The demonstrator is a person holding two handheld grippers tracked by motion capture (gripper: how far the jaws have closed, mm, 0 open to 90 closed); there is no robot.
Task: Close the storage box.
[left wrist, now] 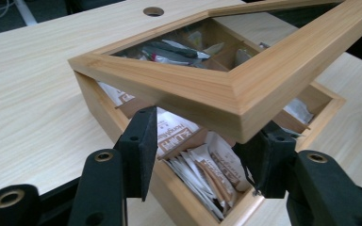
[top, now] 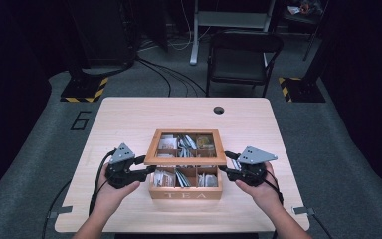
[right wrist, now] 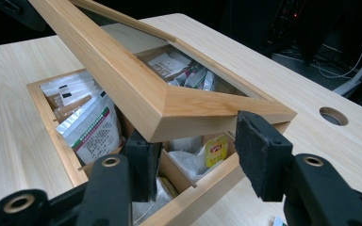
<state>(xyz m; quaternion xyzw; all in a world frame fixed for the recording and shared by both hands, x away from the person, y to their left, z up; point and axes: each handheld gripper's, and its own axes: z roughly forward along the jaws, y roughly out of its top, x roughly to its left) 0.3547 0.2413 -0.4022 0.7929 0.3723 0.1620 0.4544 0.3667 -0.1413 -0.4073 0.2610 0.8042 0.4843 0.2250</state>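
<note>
A wooden tea box [top: 185, 191] marked TEA stands near the table's front edge. Its glass-paned lid [top: 185, 160] is tilted up at the front, hinged at the back. Several tea bags [left wrist: 207, 169] fill the compartments beneath. My left gripper [top: 146, 167] is at the lid's front left corner [left wrist: 235, 108]. Its jaws straddle that corner, the pads standing off it, and it is open [left wrist: 202, 150]. My right gripper [top: 227, 168] is at the front right corner, where its jaws [right wrist: 200, 150] are shut on the lid's edge [right wrist: 207, 110] and hold it raised.
The light wooden table [top: 129, 119] has a round cable hole [top: 219, 110] at its far side. A black folding chair [top: 243, 55] stands behind it. Cables and yellow-black marked stands lie on the grey floor beyond.
</note>
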